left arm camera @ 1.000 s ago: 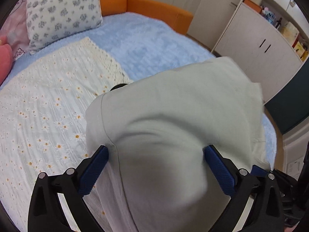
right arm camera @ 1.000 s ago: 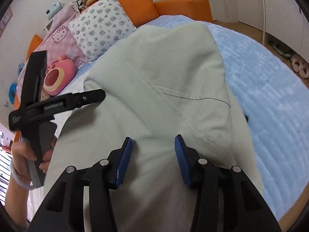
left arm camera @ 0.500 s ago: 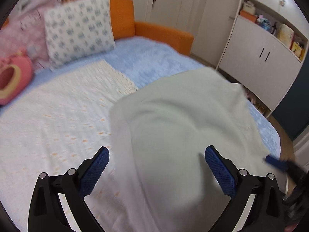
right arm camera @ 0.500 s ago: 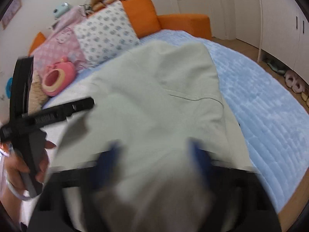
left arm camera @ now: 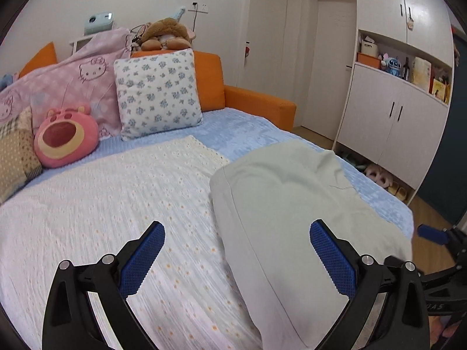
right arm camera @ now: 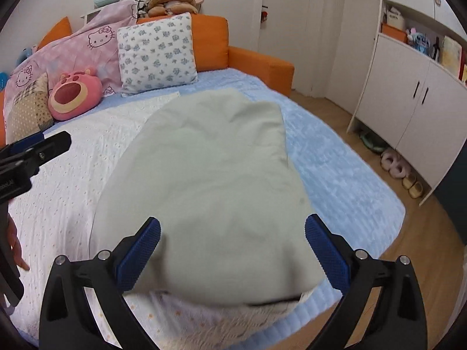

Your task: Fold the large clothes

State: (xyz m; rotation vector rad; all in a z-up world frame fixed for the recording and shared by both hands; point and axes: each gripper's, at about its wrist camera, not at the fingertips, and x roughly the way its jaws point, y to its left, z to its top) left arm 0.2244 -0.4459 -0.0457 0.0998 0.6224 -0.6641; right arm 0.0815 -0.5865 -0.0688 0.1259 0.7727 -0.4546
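Pale green cloth, the folded garment [right arm camera: 210,175], lies on the bed [right arm camera: 344,180] over a daisy-print sheet [left arm camera: 102,204], toward 3 o'clock of the bed in the left wrist view. Left claw [left arm camera: 238,258] and right claw [right arm camera: 233,252] both gape wide, gripping nothing. Its near edge looks puffy and close to the bed's 6 o'clock rim; a careless regrasp could drag layers apart or slide it off.

Pale green garment [right arm camera: 210,180]; white coverlet [left arm camera: 102,204], seemingly orange-flecked.
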